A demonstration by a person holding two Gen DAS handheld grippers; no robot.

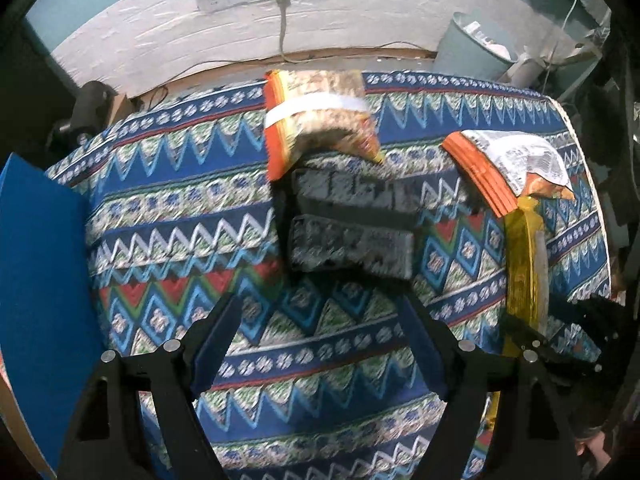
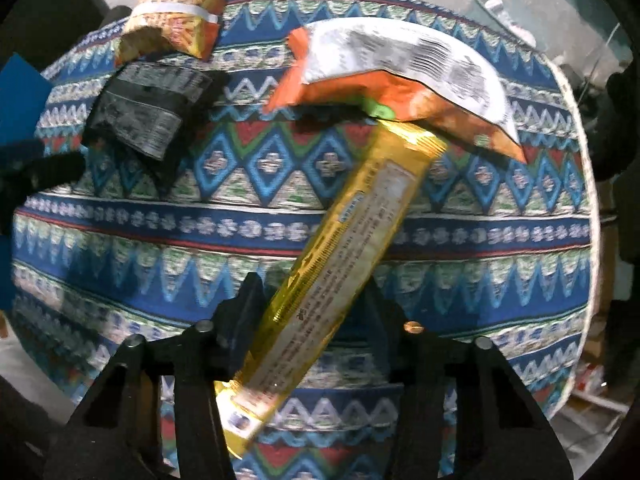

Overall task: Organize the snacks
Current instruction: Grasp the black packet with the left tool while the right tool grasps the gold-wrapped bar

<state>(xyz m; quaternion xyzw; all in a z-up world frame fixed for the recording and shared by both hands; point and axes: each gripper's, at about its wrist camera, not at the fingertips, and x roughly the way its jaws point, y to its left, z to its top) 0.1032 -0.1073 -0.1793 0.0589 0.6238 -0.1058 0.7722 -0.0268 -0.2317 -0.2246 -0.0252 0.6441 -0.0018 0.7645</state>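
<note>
Four snack packs on one round table with a blue patterned woven cloth (image 1: 168, 216).

Left to right: one orange crinkled packet with a white band (image 1: 316, 112), one black printed packet (image 1: 352, 240), one orange-and-white foil bag (image 1: 516, 160), one long yellow wrapped pack (image 2: 340, 248). Left gripper (image 1: 320, 344) stands apart, empty, above the cloth. Right gripper (image 2: 308, 312) is clamped on the yellow pack.
</note>
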